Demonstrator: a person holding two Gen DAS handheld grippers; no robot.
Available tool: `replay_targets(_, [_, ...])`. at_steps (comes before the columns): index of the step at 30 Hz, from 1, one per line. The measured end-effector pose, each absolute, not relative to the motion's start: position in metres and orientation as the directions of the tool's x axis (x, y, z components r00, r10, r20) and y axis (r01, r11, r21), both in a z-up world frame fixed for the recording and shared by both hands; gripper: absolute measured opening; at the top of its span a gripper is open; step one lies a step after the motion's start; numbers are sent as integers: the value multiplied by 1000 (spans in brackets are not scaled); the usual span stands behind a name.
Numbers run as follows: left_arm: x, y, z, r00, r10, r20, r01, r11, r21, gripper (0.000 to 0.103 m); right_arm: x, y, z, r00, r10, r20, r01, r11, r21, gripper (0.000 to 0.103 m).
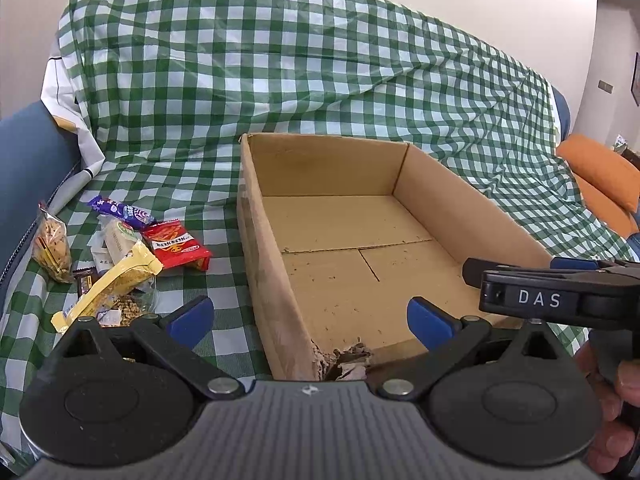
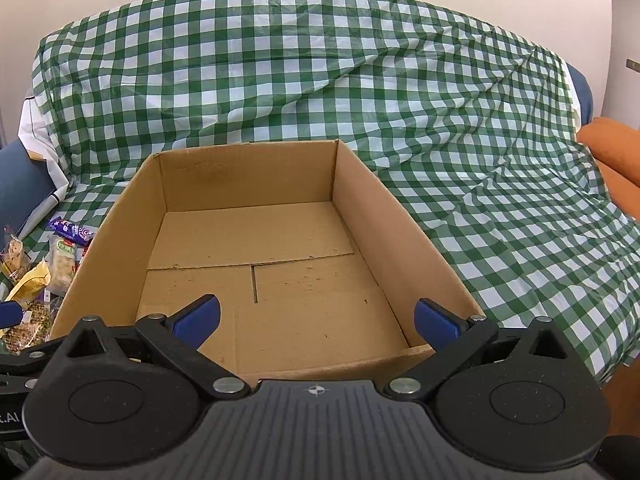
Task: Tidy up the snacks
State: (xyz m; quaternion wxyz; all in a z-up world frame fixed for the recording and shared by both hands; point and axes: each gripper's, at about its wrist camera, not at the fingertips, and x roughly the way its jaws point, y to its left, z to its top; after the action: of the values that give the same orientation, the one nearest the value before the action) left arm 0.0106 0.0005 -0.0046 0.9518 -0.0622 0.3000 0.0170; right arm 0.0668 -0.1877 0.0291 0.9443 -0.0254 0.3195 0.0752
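An open cardboard box (image 1: 276, 256) with nothing in it sits on a green checked cloth; it also fills the middle of the right wrist view (image 2: 404, 236). A pile of snacks lies left of it: a red packet (image 1: 176, 245), a purple wrapper (image 1: 120, 210), a yellow packet (image 1: 116, 280), a clear cracker bag (image 1: 50, 246). The pile shows at the left edge of the right wrist view (image 2: 36, 276). My left gripper (image 1: 310, 320) is open and empty over the box's near left corner. My right gripper (image 2: 316, 320) is open and empty over the box's near edge.
The checked cloth (image 1: 280, 60) drapes over a sofa back and seat. An orange cushion (image 1: 604, 176) lies at the right. A blue armrest (image 1: 28, 160) stands left of the snacks. The box's near corner (image 1: 344, 360) is torn. The right gripper's body (image 1: 560, 296) reaches in from the right.
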Motion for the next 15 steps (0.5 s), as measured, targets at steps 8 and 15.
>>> replay_targets(8, [10, 0, -4, 822, -5, -569, -69, 992, -109, 103, 68, -187, 30, 783, 126, -609, -159, 987, 1, 102])
replay_targets(15, [10, -1, -3, 824, -6, -567, -67, 992, -109, 103, 69, -186, 30, 783, 127, -609, -158, 987, 2, 102])
